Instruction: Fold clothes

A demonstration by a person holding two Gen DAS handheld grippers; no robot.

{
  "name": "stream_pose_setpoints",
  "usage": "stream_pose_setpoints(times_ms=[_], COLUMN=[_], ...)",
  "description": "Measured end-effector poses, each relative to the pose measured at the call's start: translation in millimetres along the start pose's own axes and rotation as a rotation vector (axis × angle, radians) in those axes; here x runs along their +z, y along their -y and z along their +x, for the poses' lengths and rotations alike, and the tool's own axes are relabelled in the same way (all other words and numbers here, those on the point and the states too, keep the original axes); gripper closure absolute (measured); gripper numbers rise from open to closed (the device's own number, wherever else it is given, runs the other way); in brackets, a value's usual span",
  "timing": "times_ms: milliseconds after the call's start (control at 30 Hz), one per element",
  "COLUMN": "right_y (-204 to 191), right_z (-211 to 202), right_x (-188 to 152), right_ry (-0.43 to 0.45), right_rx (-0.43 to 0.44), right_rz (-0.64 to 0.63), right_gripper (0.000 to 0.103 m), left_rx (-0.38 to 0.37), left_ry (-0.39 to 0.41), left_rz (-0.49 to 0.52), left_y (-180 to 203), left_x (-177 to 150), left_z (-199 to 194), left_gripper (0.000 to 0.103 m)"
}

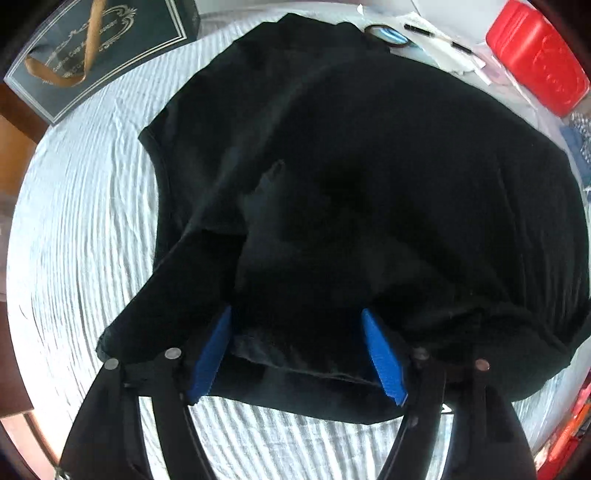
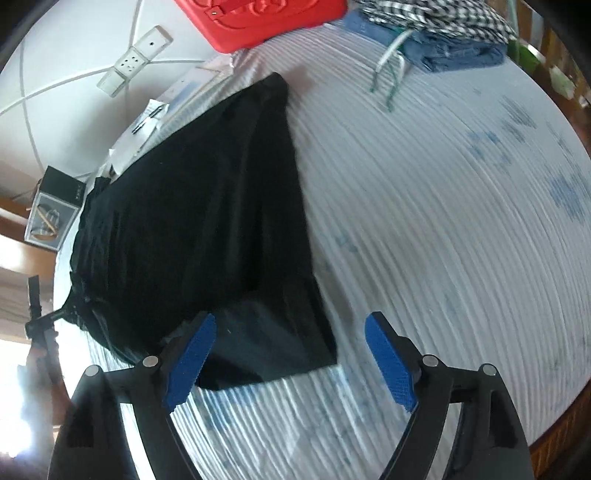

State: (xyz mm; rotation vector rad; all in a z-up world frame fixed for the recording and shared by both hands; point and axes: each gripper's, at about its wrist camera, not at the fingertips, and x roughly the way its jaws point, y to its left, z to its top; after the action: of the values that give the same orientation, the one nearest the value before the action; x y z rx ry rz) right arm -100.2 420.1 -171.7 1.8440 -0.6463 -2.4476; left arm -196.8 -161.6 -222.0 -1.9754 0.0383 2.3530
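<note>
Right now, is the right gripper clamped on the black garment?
No: the right gripper stands open, its blue pads apart over the garment's corner.

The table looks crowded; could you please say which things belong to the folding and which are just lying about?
In use: black garment, left gripper, right gripper.

Lying about: red box, dark gift bag, folded jeans, checked cloth, scissors.

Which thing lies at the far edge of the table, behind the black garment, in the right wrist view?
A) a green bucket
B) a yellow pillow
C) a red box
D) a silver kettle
C: a red box sits at the top of the right wrist view, beyond the far end of the black garment spread on the white striped cloth.
</note>
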Motion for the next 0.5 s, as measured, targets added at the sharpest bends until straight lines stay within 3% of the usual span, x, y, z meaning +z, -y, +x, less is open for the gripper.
stream_pose_setpoints(times_ms=[67,100,133,167,200,233,267,400,500], right_y=[-9.8,-14.7,-17.9,-21.0,-24.7,-27.0,-29.1,-25.1,-21.7], right_z=[12.4,19.9,27.2,33.9,39.4,37.1,33.8,-15.6,-40.1], right_x=[4.8,6.9,8.0,7.8,6.1,3.1,-0.1,-17.7,-33.0], right_ry=[-0.014,-0.025,-0.045,-0.066,-0.091,-0.085,-0.075,0.024,0.041], right_rx=[-0.026,-0.045,-0.066,-0.089,-0.123,-0.148,-0.17,-0.075,-0.033], right_rz=[-0.02,-0.033,-0.038,-0.047,-0.064,-0.073,-0.08,-0.069,-0.099], right_gripper=[0.019,0.019,0.019,0.026,0.065,0.087,0.098,0.098,0.098], left_rx=[-0.007,-0.011,-0.015,-0.018,-0.024,-0.031,-0.039,-0.088,-0.09], left_ry=[0.003,0.004,0.005,0.006,0.016,0.038,0.065,0.163,0.214], left_rz=[0.002,0.003,0.004,0.005,-0.001,-0.006,-0.008,-0.045,-0.092], left_y=[0.3,0.4,0.6,0.7,0.9,0.2,-1.0,-15.6,-33.2], left_x=[-1.8,-2.7,-3.7,-4.6,-7.1,-12.8,-19.8,-62.8,-109.8], left_z=[-3.6,-5.4,-7.2,-8.9,-13.9,-23.3,-34.4,-88.9,-127.2], left_gripper=[0.032,0.04,0.052,0.084,0.094,0.094,0.094,0.094,0.094])
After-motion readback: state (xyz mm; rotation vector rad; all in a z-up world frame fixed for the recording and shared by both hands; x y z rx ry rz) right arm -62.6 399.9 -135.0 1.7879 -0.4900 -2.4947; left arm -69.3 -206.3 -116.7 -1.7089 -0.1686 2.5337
